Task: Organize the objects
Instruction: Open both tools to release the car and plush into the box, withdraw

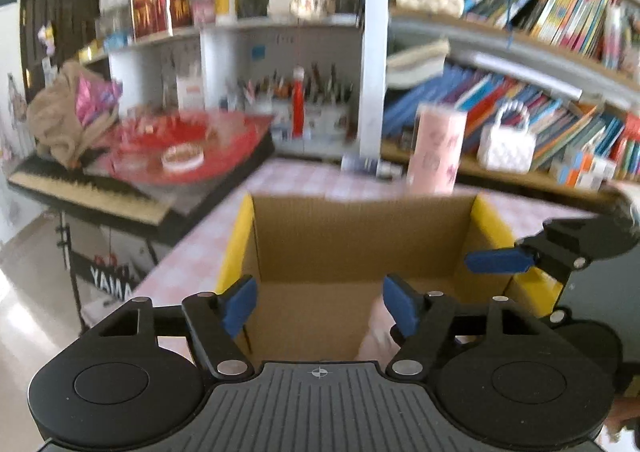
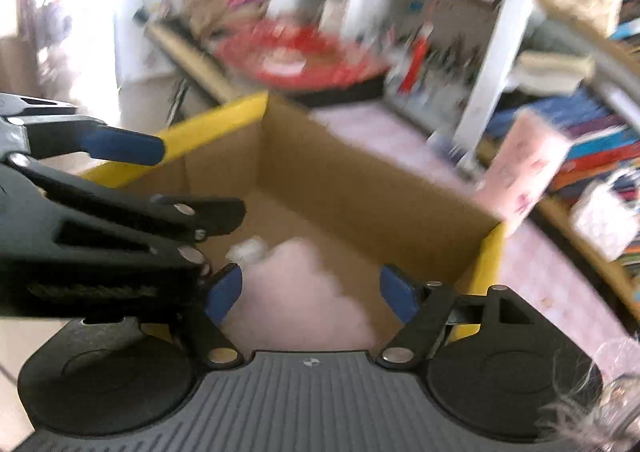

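An open cardboard box (image 1: 360, 236) with yellow flaps stands on the pink checked table; it also shows in the right wrist view (image 2: 360, 179). A soft pink item (image 2: 300, 292) lies on its floor beside a small white wad (image 2: 248, 250); a corner of the pink item shows in the left wrist view (image 1: 378, 332). My left gripper (image 1: 320, 306) is open and empty above the box's near edge. My right gripper (image 2: 310, 294) is open and empty over the pink item. The other gripper's blue fingertips (image 1: 498, 260) reach in from the right.
A pink patterned carton (image 1: 438, 147) stands behind the box. Bookshelves (image 1: 540, 99) with white handbags line the back right. A keyboard (image 1: 88, 191) with a red plate (image 1: 180, 147) on its stand is at the left. Pen holders (image 1: 304, 111) sit at the back.
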